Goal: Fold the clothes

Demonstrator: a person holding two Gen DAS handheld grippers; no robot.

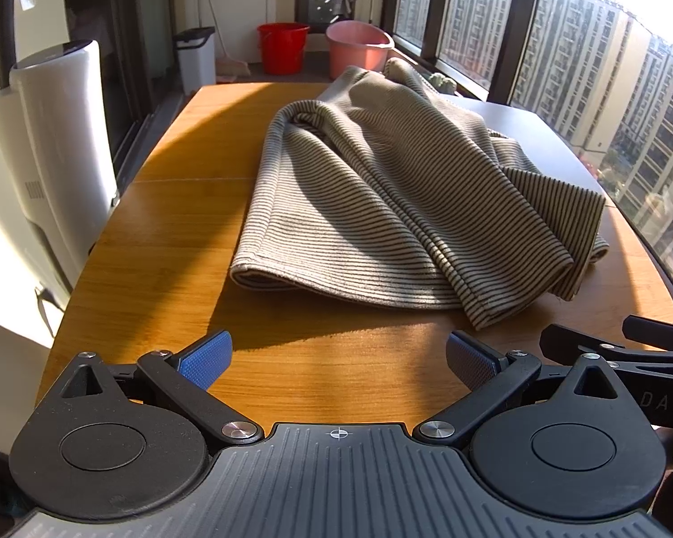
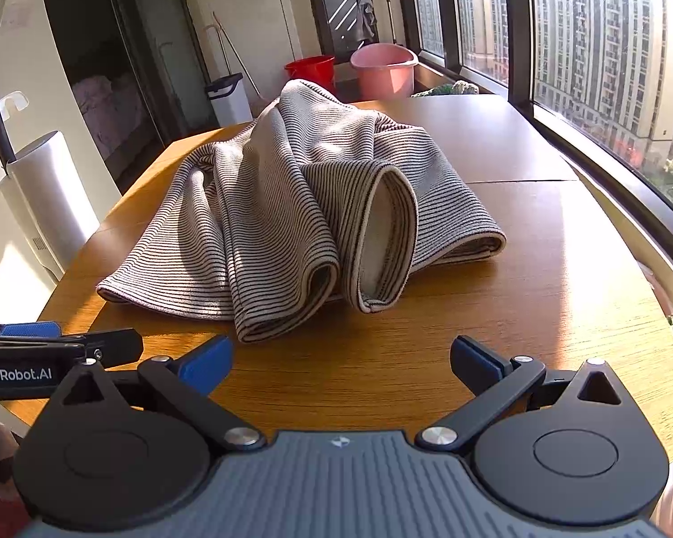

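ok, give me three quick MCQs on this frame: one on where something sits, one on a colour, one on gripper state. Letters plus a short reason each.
1. Where does the striped garment lie?
A. In a bucket
B. On the wooden table
C. On the floor

2. What colour is the bucket beside the pink bucket?
A. Red
B. Green
C. Yellow

3. What state is the left gripper in?
A. Shut on the garment
B. Shut on nothing
C. Open, holding nothing

Answers:
1 B: the garment lies bunched on the tabletop in both wrist views.
2 A: the red bucket stands on the floor just left of the pink one, past the table's far end.
3 C: its blue pads stand wide apart over bare wood, short of the cloth; the right gripper is likewise open.
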